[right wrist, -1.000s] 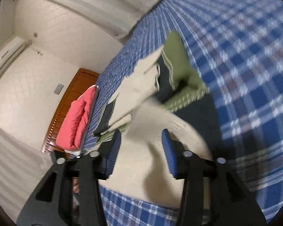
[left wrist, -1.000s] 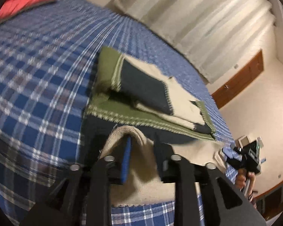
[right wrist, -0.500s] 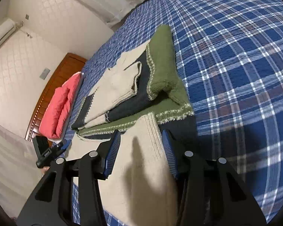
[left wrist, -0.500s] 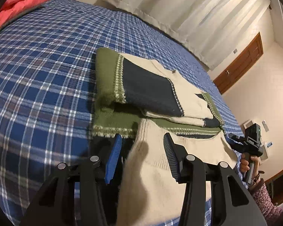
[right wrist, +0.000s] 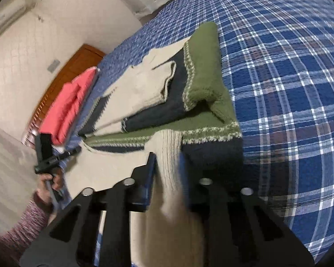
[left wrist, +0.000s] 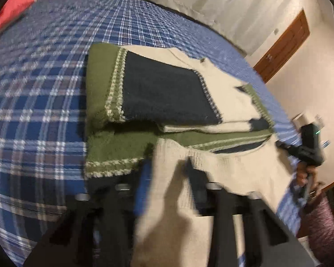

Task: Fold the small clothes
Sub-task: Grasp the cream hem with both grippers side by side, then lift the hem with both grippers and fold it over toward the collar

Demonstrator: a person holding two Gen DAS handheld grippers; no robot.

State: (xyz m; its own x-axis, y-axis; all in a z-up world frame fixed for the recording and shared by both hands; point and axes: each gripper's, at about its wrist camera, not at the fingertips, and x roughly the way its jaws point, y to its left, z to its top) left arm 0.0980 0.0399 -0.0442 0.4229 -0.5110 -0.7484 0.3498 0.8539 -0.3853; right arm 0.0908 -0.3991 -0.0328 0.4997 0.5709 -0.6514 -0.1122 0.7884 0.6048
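Plaid bed (left wrist: 44, 102), folded sweater (left wrist: 167, 93), red pillow (right wrist: 66, 104)

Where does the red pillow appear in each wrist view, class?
Left wrist: red pillow at the far upper-left edge, blurred.
Right wrist: red pillow left of centre, beside the wooden headboard.
Shared landmark: the folded green, navy and cream sweater on the plaid bedspread.
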